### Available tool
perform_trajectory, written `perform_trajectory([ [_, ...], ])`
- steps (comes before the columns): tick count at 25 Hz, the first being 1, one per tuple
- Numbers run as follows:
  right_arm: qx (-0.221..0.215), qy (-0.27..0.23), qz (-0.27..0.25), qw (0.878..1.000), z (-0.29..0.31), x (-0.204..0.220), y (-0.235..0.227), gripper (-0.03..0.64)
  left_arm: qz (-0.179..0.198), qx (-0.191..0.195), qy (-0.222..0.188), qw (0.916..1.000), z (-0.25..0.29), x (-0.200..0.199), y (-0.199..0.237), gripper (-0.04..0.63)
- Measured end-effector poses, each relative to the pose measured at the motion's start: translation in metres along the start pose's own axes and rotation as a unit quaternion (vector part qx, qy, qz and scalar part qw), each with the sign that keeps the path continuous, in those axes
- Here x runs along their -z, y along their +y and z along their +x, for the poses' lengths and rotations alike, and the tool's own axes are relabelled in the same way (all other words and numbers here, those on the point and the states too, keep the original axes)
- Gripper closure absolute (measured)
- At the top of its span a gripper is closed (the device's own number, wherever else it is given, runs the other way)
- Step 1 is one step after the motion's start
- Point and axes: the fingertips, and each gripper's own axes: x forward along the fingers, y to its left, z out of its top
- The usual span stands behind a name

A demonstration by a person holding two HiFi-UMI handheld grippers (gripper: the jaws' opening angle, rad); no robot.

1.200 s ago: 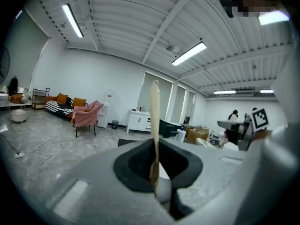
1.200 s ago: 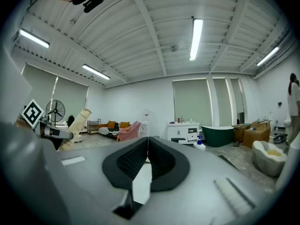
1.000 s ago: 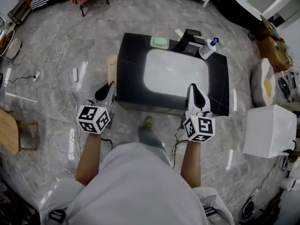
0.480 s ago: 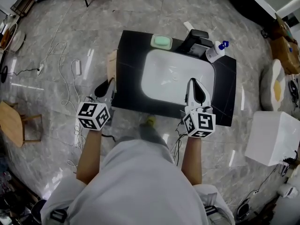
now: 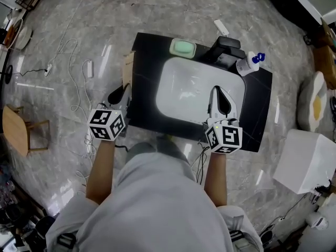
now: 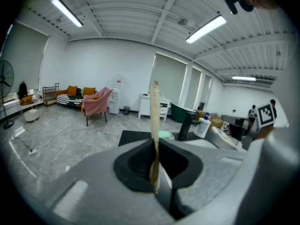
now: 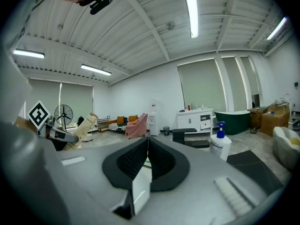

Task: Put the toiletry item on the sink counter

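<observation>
The toiletry tube (image 5: 126, 72) stands pinched in the closed left tongs (image 5: 119, 94), just off the black surface (image 5: 257, 119) at 9 o'clock of the basin (image 5: 194, 88). It looks light, soft and squashable, best held by its flat end. The right tongs (image 5: 220, 96) are closed and empty; a pump bottle (image 5: 248, 64) sits at 2 o'clock.

Bright, even light falls from ceiling tube lamps (image 7: 190, 11) high above the jaws. The glossy floor (image 5: 168, 14) shows glare streaks. Both gripper views bend strongly and darken toward their edges.
</observation>
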Motion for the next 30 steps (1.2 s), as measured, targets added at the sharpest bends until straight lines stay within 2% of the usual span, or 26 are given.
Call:
perform_trajectory([
  [7,0.001,0.014,0.005,1.000,0.022,0.012,-0.017,0.614,-0.010,-0.008,0.036,0.9993,0.036,0.016,0.013,0.574],
  [18,0.004,0.037,0.003,0.999,0.044,0.024,-0.015,0.614,-0.020,-0.002,0.076,0.9969,0.066,0.037,0.034,0.574],
  [30,0.001,0.064,0.008,0.998,0.069,0.054,-0.018,0.614,-0.038,-0.001,0.131,0.9907,0.101,0.089,0.052,0.572],
])
